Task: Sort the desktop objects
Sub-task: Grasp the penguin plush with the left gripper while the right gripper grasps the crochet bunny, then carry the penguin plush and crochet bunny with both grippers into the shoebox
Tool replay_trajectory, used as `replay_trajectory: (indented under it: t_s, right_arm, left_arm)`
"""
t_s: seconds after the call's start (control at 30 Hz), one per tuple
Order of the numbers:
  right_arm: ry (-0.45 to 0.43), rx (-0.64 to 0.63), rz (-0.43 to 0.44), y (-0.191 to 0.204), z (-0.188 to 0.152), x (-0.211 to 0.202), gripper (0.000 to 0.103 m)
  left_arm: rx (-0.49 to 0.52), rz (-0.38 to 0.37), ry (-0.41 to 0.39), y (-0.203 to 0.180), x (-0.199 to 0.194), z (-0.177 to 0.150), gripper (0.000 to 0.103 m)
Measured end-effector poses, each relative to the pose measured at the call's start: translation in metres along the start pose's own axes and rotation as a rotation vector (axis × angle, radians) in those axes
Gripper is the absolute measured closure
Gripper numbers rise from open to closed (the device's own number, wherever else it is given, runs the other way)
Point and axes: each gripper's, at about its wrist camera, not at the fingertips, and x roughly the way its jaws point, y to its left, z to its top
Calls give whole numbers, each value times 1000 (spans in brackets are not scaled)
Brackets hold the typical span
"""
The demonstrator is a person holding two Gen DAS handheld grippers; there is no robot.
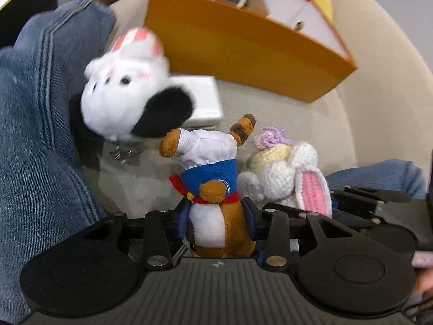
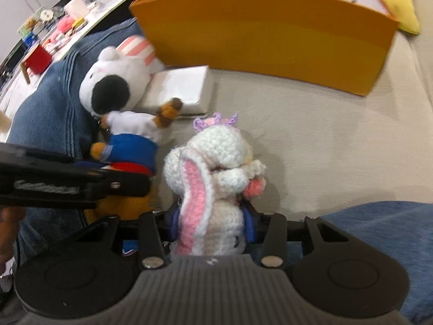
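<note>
Plush in both tools. Left tool (image 1: pixel 220 222) is clamped on a brown toy (image 1: pixel 213 203) in blue and white, its long axis running forward along the fingers, head end nearest the camera. Right tool (image 2: pixel 212 224) is clamped on a crocheted rabbit (image 2: pixel 213 168), likewise lengthwise between the fingers. The two toys hang just beside each other over a beige cushion (image 2: pixel 324 135). An orange box (image 2: pixel 265 38) stands ahead of both tools, open side up, other items already inside. It lies beyond a white box (image 2: pixel 181 86) and a white plush (image 2: pixel 108 81). Judgement: both loads must travel forward and up over the near wall; neither hand is clearly nearer.
</note>
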Motion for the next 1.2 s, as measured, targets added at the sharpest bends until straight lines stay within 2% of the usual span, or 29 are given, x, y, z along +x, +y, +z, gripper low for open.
replay_trajectory:
  t_s: [0.23, 0.43, 0.47, 0.5, 0.6, 0.67, 0.77, 0.87, 0.93, 1.1, 1.2]
  right_arm:
    - [-83, 31, 20, -18, 9, -46, 57]
    - [-161, 11, 60, -24, 40, -91, 57]
    - [-179, 4, 63, -24, 50, -98, 57]
    - [-196, -2, 66, -24, 59, -105, 57]
    - [-246, -29, 80, -19, 94, -123, 57]
    - [-265, -46, 79, -14, 120, -126, 57]
    - [-281, -55, 70, -11, 163, -124, 57]
    - [-267, -51, 62, -14, 201, -113, 57]
    - [-215, -27, 54, -21, 221, -94, 57]
    - [-79, 37, 53, -44, 244, -35, 57]
    - [-6, 62, 81, -56, 243, -7, 57]
  left_arm:
    - [68, -70, -52, -23, -33, 5, 57]
    - [155, -97, -135, -56, -73, 38, 57]
    - [170, -100, -152, -58, -81, 49, 57]
    - [184, -102, -164, -54, -76, 74, 57]
    - [222, -106, -198, -66, -86, 105, 57]
    - [241, -79, -230, -71, -90, 133, 57]
    - [248, -67, -237, -70, -90, 174, 57]
    - [246, -40, -194, -60, -77, 210, 57]
    - [219, -11, -144, -48, -56, 231, 57]
    - [170, 55, -20, -17, 2, 257, 57]
    - [145, 55, 37, -4, 22, 262, 57]
